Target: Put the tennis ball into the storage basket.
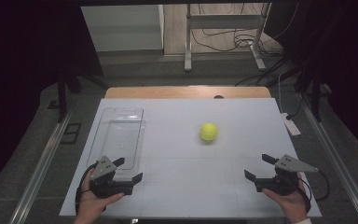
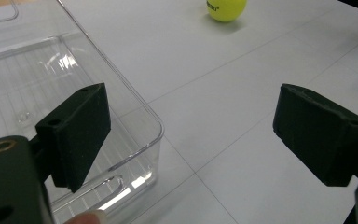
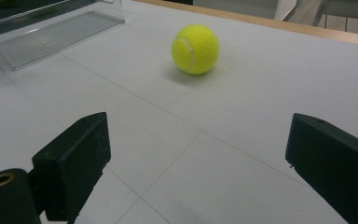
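**Pre-grasp: ball loose, both jaws empty**

Tennis ball [image 1: 208,132] sits free on the white table [image 1: 182,191], right of centre, well apart from both my grippers. Nothing touches it. Clear plastic bin [image 1: 121,135] lies on the left side, empty as far as I can see, long axis running away from me.

Right gripper [image 1: 257,170]: jaws apart, nothing between them, pointing roughly at the ball; in the right gripper view the ball [image 3: 195,49] is ahead and a bit left of my centreline. Left gripper [image 1: 129,170]: jaws apart, empty, parked over the bin's near corner [image 2: 156,128].

Reads as the approach step, not started closing in. Likely job is ball into bin. Next move: right gripper goes forward and low, straddle the ball at its widest, then close. It's round, so it may roll if a jaw nudges it first.

Path is open. Only the bin wall needs clearing on the drop. Cables and a frame on the floor beyond the table are irrelevant.
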A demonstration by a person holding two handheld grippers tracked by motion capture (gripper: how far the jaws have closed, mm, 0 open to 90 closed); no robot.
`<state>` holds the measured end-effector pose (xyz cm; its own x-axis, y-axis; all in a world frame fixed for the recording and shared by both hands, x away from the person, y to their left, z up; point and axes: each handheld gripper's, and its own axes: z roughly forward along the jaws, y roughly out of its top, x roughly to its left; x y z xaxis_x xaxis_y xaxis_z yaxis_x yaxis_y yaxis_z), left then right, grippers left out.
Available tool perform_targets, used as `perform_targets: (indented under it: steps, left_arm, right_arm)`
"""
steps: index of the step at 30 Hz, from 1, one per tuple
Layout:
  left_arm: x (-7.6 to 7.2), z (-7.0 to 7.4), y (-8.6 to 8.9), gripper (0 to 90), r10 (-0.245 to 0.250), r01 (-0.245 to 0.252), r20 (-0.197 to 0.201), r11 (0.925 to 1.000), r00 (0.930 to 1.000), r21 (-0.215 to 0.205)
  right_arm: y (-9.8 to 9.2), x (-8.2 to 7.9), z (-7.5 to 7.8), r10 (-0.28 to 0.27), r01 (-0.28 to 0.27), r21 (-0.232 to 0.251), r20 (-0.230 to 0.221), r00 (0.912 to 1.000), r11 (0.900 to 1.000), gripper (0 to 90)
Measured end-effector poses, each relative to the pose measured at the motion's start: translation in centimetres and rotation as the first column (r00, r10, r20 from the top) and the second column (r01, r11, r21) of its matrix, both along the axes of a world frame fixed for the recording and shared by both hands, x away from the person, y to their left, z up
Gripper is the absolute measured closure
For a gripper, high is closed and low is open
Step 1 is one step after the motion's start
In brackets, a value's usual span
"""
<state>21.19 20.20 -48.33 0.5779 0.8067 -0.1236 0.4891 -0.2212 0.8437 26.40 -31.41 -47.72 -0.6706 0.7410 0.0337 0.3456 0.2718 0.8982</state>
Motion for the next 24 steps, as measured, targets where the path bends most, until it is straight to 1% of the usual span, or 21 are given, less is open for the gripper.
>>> perform_targets:
  steps: [4,11,24]
  left_arm:
    - [0.00,-0.04,-0.03,12.7,0.006,-0.006,-0.006,1.0000,1.0000,0.002]
    - [-0.01,0.01,-0.15,12.8,0.008,-0.008,-0.007,1.0000,0.9999,0.004]
    - [0.01,0.30,-0.55,12.8,0.016,-0.016,-0.008,0.9998,0.9998,0.011]
  right_arm:
    - [0.27,-0.08,-0.13,0.015,-0.015,-0.012,-0.005,0.9999,1.000,7.1]
    - [0.11,-0.07,-0.27,0.003,-0.004,-0.028,-0.007,1.0000,1.000,7.4]
    - [0.35,0.00,-0.49,0.016,-0.017,-0.036,-0.012,0.9998,0.999,7.9]
